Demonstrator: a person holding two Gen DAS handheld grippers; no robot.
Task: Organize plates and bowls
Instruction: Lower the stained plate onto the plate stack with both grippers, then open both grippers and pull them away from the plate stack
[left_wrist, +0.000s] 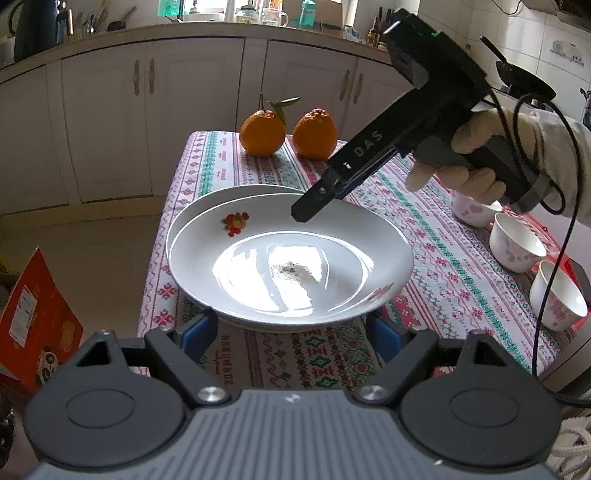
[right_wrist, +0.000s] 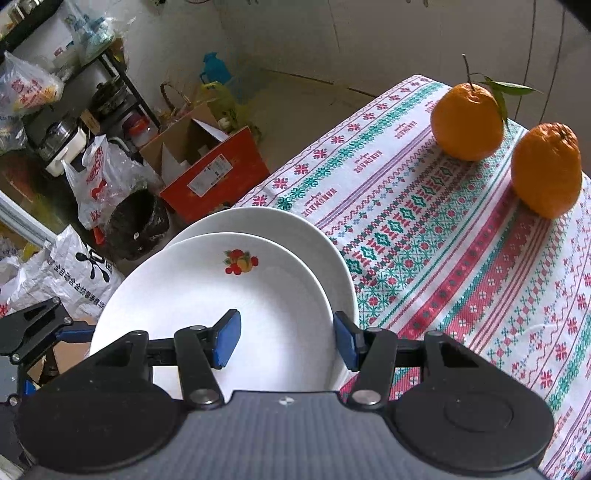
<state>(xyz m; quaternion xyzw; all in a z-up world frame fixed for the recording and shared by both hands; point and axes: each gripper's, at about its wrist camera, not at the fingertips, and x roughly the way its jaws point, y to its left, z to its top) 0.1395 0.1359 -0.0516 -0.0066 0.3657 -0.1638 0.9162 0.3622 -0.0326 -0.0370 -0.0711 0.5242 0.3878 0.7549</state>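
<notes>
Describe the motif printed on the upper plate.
A small red, yellow and orange fruit cluster on the white upper plate, clearest in the right wrist view.

lower plate (left_wrist: 192, 206): mostly hidden under top plate (left_wrist: 258, 236) | left gripper (left_wrist: 291, 328): fingertips hidden beneath plate rim | farthest bowl (left_wrist: 472, 214): partly behind gloved hand (left_wrist: 458, 162) | nearest bowl (left_wrist: 557, 299): crossed by cable

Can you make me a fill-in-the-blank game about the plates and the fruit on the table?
The fruit-painted plate lies on top of a second ____.
Two ____ stand at the table's far end.
The number of small flowered bowls in the left wrist view is ____.

Missing words: plate; oranges; three
</notes>
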